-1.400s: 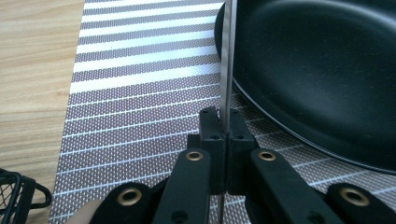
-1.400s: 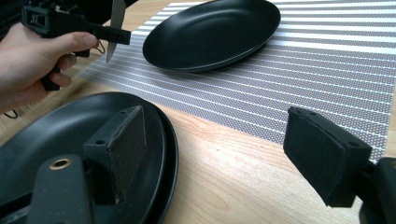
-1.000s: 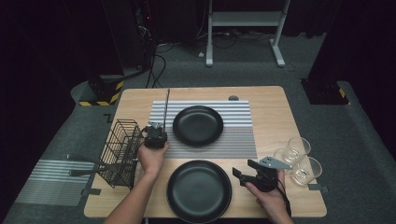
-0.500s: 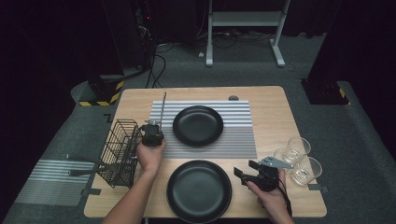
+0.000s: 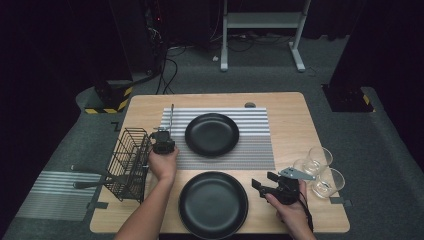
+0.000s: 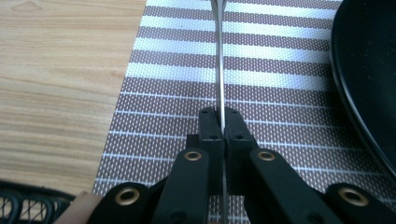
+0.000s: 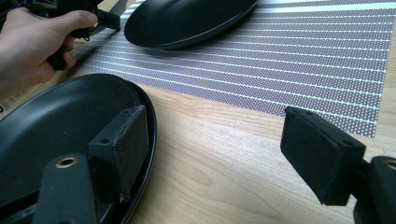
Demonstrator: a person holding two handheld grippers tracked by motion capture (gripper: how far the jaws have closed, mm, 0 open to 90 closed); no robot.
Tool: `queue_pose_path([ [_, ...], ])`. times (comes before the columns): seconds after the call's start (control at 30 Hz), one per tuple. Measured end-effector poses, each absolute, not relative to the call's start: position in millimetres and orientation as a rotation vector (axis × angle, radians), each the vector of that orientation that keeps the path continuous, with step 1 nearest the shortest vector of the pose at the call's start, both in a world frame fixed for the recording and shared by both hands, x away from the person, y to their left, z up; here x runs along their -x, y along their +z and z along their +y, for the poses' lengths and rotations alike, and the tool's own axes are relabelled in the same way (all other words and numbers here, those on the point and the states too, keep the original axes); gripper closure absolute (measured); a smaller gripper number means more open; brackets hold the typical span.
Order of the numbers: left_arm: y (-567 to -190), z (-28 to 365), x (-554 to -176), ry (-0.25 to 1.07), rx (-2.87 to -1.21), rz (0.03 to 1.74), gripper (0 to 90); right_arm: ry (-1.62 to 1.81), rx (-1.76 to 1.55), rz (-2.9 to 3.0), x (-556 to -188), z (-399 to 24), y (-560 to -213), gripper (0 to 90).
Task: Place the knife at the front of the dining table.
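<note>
Left gripper (image 5: pixel 163 134): it was seen at the left edge of the striped placemat, between the wire basket and the far plate, held in the person's left hand (image 5: pixel 162 163). Its jaws were closed tight on a thin metal utensil.
Metal utensil (image 6: pixel 219 56): it was clamped edge-on between the jaws, in the left gripper view, and ran straight away from them above the placemat. In the high view its slim handle (image 5: pixel 171 117) was seen pointing toward the far side of the table. What kind of utensil it was could not be told.
Right gripper (image 5: pixel 265 180): it was held in the right hand (image 5: pixel 290 212) at the near right of the table, just beside the near plate. Its jaws were spread wide, and nothing was gripped; one pad (image 7: pixel 126 144) was seen over the plate's rim, the other over bare wood.
Near plate (image 5: pixel 213 204): a black plate, set on the wood at the near edge of the table.
Far plate (image 5: pixel 212 134): a second black plate, resting on the placemat.
Striped placemat (image 5: pixel 255 150): it was laid across the middle of the table (image 5: pixel 280 102).
Wire basket (image 5: pixel 127 162): a black basket, placed at the table's left edge, just beside the left hand.
Glasses (image 5: pixel 320 167): clear tumblers were grouped at the right edge, near the right gripper.
</note>
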State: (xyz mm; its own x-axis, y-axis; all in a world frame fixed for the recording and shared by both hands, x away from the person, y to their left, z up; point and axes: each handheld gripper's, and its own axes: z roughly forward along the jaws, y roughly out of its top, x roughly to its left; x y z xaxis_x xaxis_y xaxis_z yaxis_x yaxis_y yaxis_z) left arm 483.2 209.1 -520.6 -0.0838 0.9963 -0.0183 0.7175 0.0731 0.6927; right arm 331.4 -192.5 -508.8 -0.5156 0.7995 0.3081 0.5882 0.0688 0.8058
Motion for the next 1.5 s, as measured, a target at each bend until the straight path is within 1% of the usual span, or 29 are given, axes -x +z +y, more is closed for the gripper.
queue_pose_path([
  [0.27,-520.8,208.7,-485.5,0.748,-1.677,1.880,88.9,1.435,-1.417,2.118,-331.0,-194.2,-507.6,24.5],
  [0.37,-520.8,208.3,-485.7,0.764,-1.686,1.881,88.8,1.436,-1.417,2.118,-330.9,-194.4,-507.4,24.6],
  [0.4,-521.3,207.6,-485.4,0.788,-1.684,1.890,88.7,1.435,-1.419,2.118,-330.9,-194.5,-507.5,24.7],
  [0.6,-522.5,206.7,-484.5,0.805,-1.667,1.894,87.7,1.430,-1.421,2.125,-330.6,-192.9,-507.8,25.6],
  [0.67,-523.8,205.9,-483.4,0.830,-1.662,1.891,85.0,1.431,-1.418,2.128,-331.1,-192.6,-508.3,25.7],
  [0.77,-524.7,204.6,-482.2,0.833,-1.641,1.892,76.8,1.430,-1.419,2.130,-331.6,-192.6,-508.7,25.9],
  [0.9,-524.9,204.3,-481.5,0.829,-1.641,1.887,77.3,1.423,-1.423,2.132,-331.7,-192.7,-509.2,26.1],
  [0.93,-524.6,205.2,-480.8,0.803,-1.638,1.878,76.4,1.425,-1.418,2.135,-331.5,-192.4,-509.1,26.1],
  [1.0,-524.5,205.8,-479.8,0.775,-1.635,1.866,71.9,1.428,-1.414,2.137,-331.3,-192.2,-509.0,26.2],
  [1.27,-526.9,208.6,-474.3,0.761,-1.607,1.841,71.0,1.427,-1.416,2.144,-330.8,-191.5,-509.0,26.6],
  [1.43,-527.3,212.2,-472.2,0.757,-1.606,1.833,72.9,1.430,-1.413,2.141,-330.2,-192.1,-508.4,26.7],
  [1.5,-527.5,212.5,-471.7,0.774,-1.604,1.839,72.9,1.427,-1.417,2.142,-330.6,-192.3,-508.9,26.7],
])
